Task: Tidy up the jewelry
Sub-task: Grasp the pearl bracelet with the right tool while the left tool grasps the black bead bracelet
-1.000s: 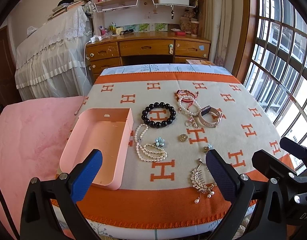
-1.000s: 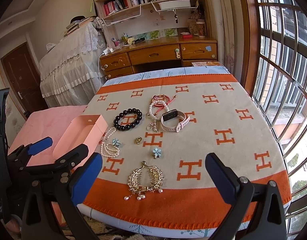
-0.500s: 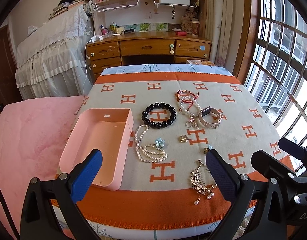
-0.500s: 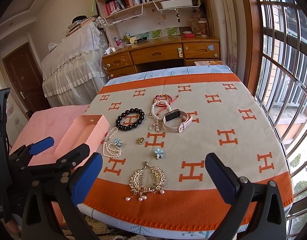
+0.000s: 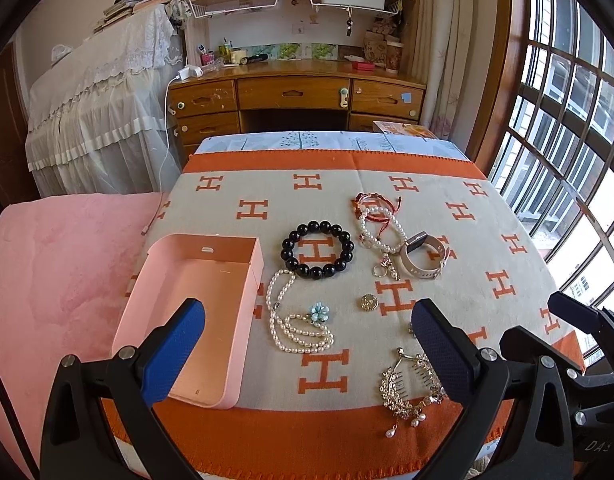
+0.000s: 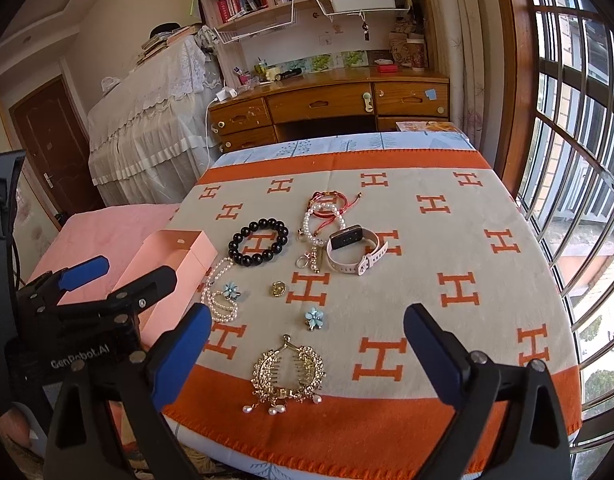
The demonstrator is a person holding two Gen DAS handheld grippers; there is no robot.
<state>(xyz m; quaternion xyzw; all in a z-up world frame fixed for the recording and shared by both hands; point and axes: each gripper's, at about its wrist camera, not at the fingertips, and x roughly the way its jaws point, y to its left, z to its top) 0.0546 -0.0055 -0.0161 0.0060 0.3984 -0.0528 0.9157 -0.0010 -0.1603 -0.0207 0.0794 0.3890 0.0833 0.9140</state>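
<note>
On the near orange border of the blanket [image 6: 387, 420], just inside the tabletop edge, lies the gold hair comb [image 6: 287, 372]. Above it the right tool [image 6: 307, 356] hovers, jaws wide but closing, nothing between them. At the blanket's left edge the pink box [image 5: 195, 312] sits open, the left tool [image 5: 307, 348] wide above it. Bracelets, pearls and watch [image 6: 353, 250] cluster mid-blanket; its right half is bare.
</note>
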